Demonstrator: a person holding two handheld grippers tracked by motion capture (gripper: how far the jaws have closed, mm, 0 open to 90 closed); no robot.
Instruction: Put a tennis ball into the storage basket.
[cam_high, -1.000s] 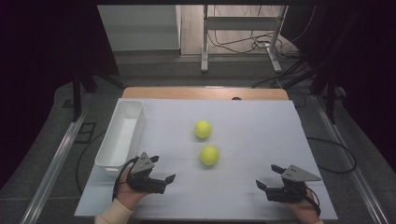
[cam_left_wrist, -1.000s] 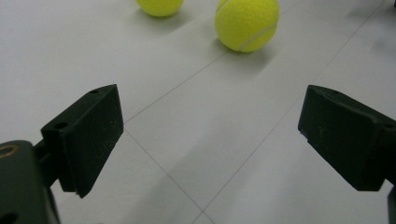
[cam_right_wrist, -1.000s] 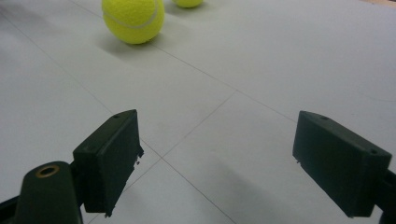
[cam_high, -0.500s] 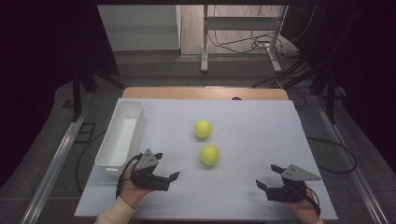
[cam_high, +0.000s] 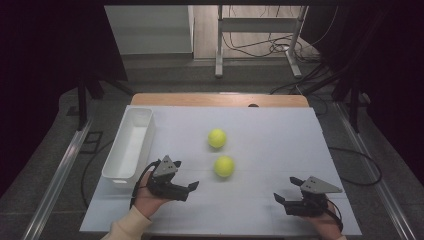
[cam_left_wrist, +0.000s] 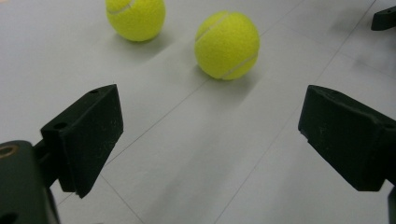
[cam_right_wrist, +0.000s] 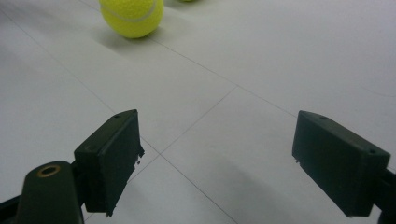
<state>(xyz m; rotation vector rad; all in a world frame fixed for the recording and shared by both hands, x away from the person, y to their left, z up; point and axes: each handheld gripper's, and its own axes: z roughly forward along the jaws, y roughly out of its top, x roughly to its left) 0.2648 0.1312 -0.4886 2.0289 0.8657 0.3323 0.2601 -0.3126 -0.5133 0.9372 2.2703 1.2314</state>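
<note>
since a second ago the left gripper (cam_high: 191, 188) has edged toward the nearer fuzzy yellow tennis ball (cam_high: 224, 166), jaws wide and empty, apparently lining up a grab, while the right gripper (cam_high: 286, 190) waits equally open and empty.

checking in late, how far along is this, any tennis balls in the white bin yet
Done: nothing; the white bin looks empty. In hand: nothing; the left gripper is open, pointed toward the near tennis ball. Left: both balls, including the far tennis ball, lie on the table; the right gripper is open.

Two yellow tennis balls (cam_high: 217, 138) (cam_high: 224, 166), one white bin (cam_high: 129, 145) and two hand-held grippers (cam_high: 186, 187) (cam_high: 287, 191) on the table.
</note>
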